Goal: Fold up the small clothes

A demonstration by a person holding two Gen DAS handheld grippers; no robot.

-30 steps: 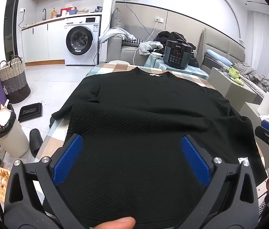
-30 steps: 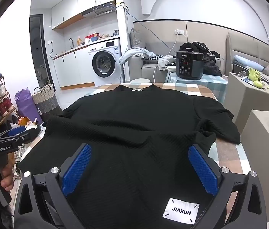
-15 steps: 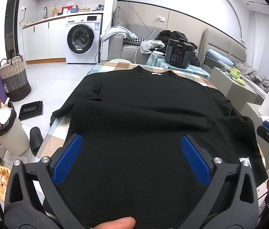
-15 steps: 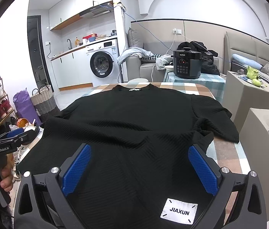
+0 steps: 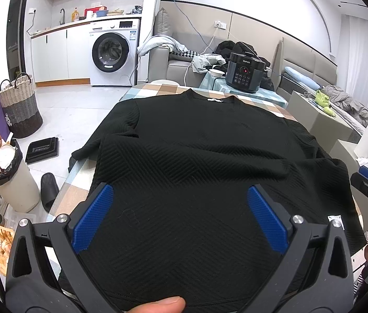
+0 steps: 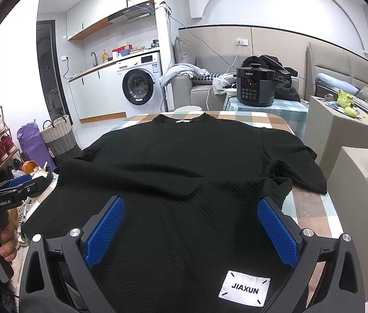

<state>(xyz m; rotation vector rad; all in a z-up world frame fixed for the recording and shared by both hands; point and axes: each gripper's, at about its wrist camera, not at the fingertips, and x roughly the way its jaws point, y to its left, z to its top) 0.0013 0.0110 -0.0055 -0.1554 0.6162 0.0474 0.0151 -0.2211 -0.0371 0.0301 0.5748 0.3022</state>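
Black textured top point(image 5: 197, 161) lies spread flat on the checked tabletop point(image 6: 312, 208), collar at the far end, hem nearest both sets of jaws. Left gripper point(image 5: 180, 216) jaws wide apart, nothing between them, poised over the hem's left half. Right gripper point(image 6: 191, 229) same: jaws spread, empty, over the right half, white JIAXUN patch point(image 6: 244, 290) just below its right jaw. Short sleeves stick out past both sides; right sleeve point(image 6: 298, 164) is rumpled, a ridge runs across mid-body.

Step in hand looks like the first grab at the hem. My take: drop each pair onto a hem corner, pinch both layers, close at the same time, lift level and carry toward the collar. Flatten that ridge first or it gets folded in. Risk: catching only the top layer.
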